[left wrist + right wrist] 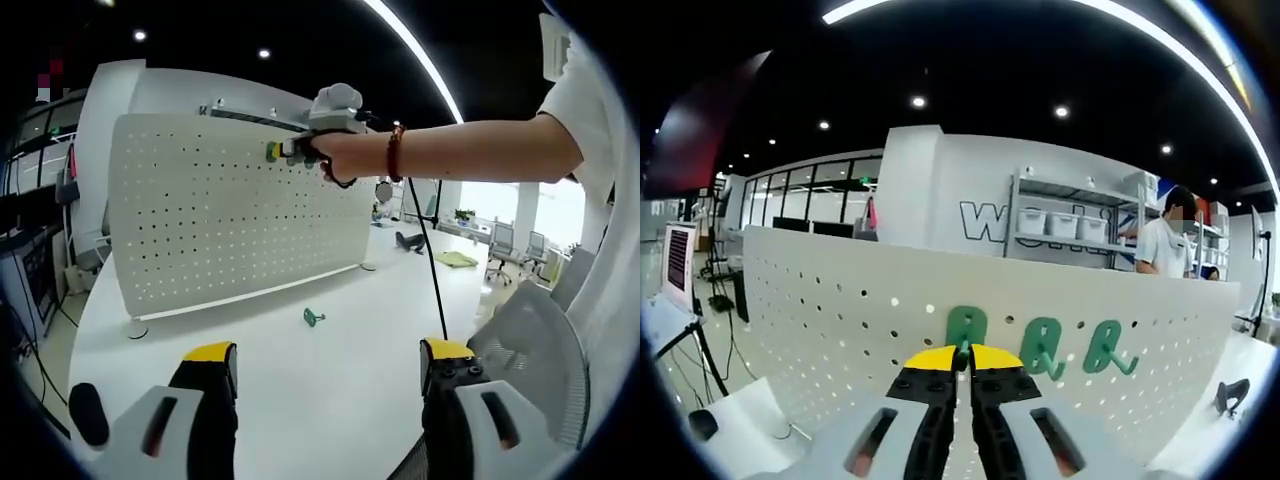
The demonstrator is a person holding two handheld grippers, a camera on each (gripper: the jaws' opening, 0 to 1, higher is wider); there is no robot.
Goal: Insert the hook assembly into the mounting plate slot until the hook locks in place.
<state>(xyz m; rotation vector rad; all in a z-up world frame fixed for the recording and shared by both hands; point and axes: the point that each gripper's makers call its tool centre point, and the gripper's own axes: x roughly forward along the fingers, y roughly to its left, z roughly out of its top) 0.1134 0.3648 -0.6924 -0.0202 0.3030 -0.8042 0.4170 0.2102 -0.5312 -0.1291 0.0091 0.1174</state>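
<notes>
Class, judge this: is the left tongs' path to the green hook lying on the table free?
Probably yes: the left tongs are open, and bare table lies between them and the hook.

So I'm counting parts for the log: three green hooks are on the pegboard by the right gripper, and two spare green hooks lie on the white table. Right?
Not quite. The left gripper view shows one spare green hook on the white table, not two. The right gripper view does show three green hooks on the pegboard by the right gripper.
</notes>
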